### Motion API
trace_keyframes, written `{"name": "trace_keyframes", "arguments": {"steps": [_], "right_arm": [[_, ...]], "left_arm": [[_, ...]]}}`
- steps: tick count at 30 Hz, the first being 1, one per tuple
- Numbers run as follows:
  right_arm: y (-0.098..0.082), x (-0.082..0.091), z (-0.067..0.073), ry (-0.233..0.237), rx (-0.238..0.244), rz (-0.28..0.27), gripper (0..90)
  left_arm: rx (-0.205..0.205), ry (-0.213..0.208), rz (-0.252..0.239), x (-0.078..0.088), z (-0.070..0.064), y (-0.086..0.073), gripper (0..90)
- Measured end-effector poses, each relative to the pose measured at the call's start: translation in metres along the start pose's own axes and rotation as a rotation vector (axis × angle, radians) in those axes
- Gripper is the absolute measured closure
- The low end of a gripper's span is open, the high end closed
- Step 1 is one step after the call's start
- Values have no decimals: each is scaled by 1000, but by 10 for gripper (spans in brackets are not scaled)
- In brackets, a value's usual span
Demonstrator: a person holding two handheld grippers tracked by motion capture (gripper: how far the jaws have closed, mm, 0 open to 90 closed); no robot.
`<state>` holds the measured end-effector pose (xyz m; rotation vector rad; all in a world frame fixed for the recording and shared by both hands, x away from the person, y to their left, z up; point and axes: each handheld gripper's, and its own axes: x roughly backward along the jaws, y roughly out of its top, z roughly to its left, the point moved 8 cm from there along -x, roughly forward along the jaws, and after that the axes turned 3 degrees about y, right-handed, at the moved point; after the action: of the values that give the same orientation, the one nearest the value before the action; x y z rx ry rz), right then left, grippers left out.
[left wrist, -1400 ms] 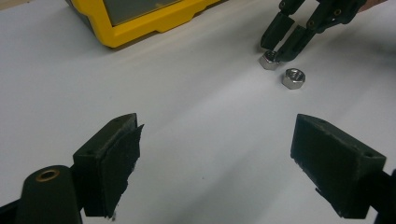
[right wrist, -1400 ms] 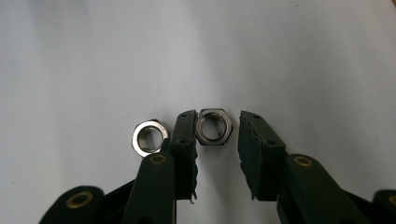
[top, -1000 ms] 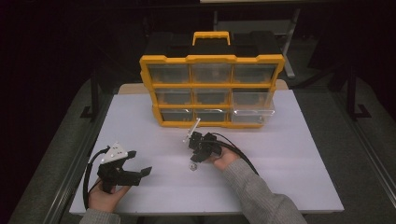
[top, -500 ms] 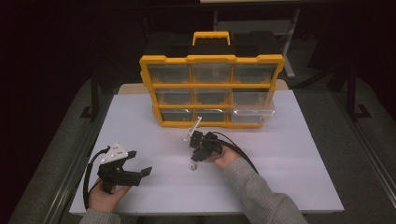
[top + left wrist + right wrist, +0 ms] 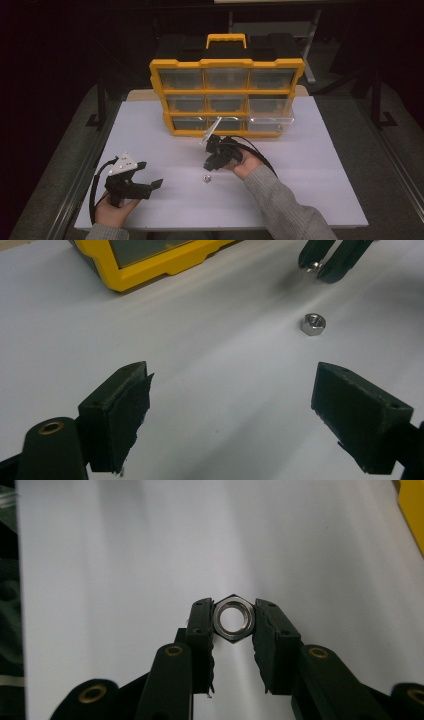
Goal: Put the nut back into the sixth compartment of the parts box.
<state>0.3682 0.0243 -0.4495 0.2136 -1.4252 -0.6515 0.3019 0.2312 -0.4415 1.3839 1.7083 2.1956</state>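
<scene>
At frame centre, a nut (image 5: 232, 618) has been lifted off the table (image 5: 310, 165), clamped by the right tool (image 5: 209, 165); a second nut (image 5: 204, 178) is left behind.

- The high view hangs above the person's edge of the counter (image 5: 300, 200), looking forward and down over the whole white top to the yellow organizer (image 5: 226, 97) at the back.
- The left gripper view rides low and close, facing across the counter toward the organizer's corner (image 5: 150, 265).
- The right gripper view looks almost straight down, very near.
- A loose nut (image 5: 204, 178) (image 5: 313, 323) on the counter appears in both the high and left gripper views.
</scene>
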Motion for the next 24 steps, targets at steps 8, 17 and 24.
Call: {"name": "trace_keyframes", "arguments": {"steps": [8, 17, 24], "right_arm": [[5, 25, 1, 0, 1, -8, 691], [10, 63, -3, -8, -7, -52, 691], [13, 93, -9, -21, -12, -80, 691]], "left_arm": [[1, 1, -1, 0, 0, 0, 153], [-4, 1, -4, 0, 0, 1, 153], [-10, 2, -3, 0, 0, 1, 153]]}}
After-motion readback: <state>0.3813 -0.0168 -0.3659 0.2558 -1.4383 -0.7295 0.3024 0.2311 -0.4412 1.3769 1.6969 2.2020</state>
